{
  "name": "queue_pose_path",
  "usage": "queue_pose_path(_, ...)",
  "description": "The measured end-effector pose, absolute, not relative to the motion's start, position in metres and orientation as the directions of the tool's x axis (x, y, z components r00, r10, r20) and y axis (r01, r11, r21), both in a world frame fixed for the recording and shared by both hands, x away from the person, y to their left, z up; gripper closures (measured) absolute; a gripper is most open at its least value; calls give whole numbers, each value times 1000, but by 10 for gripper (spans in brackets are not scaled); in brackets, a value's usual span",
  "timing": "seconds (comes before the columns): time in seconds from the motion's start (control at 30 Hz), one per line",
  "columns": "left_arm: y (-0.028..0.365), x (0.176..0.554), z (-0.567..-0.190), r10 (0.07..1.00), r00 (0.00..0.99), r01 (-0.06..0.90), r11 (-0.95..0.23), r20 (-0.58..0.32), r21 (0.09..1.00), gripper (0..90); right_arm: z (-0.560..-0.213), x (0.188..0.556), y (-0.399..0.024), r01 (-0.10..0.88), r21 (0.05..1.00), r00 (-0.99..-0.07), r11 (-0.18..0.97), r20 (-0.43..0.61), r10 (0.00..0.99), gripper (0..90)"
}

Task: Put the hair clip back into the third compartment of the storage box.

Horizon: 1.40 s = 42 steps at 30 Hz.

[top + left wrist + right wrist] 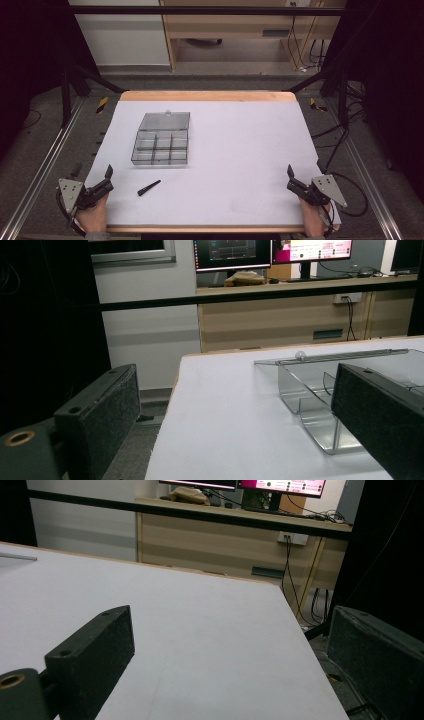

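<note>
The left tool [107, 181] rests at the surface's [240, 150] seven o'clock corner, jaws spread and holding nothing. A small black tapered piece [149, 187] lies at its three o'clock, below the open clear compartment box [161, 147]. The right tool [292, 180], at five o'clock, also gapes bare. Nothing is started; the next move likely calls for reaching to that piece.

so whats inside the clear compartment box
The clear compartment box lies open, lid flat behind it. Its compartments look empty from above; glare could hide something tiny. The black piece lies outside, on the table.

wall [150, 315]: white | desk [280, 315]: wood | monitors [232, 252]: lit, perhaps three
</note>
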<state>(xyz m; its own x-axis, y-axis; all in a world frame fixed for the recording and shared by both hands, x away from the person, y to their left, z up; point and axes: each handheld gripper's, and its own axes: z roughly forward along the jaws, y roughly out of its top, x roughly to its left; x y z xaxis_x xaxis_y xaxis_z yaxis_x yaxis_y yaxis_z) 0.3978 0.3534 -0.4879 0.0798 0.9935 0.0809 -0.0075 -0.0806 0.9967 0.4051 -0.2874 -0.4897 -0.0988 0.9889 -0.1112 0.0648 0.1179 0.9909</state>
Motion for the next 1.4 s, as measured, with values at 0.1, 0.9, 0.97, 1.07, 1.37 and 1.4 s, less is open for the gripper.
queue_pose_path(0.1, 352, 397, -488, 993, 73, -14, -93, 94, 996, 61, -490, 405, -287, 66, 991, -100, 120, -113, 989, 54)
queue_pose_path(0.9, 359, 393, -465, 963, 265, 16, 35, -38, 999, 98, -490, 406, -285, 70, 988, -98, 135, -128, 987, 54)
queue_pose_path(0.97, 356, 393, -457, 946, 324, 46, 15, -29, 999, 130, -490, 405, -285, 68, 989, -98, 134, -128, 987, 54)
queue_pose_path(1.07, 349, 396, -446, 922, 387, 107, -43, -2, 993, 160, -490, 405, -285, 65, 988, -98, 139, -132, 986, 54)
queue_pose_path(1.37, 326, 407, -418, 852, 521, 308, -240, 48, 921, 237, -490, 405, -284, 62, 987, -95, 149, -143, 985, 53)
queue_pose_path(1.4, 324, 408, -417, 842, 538, 326, -261, 49, 909, 248, -490, 405, -284, 63, 987, -97, 149, -142, 985, 53)
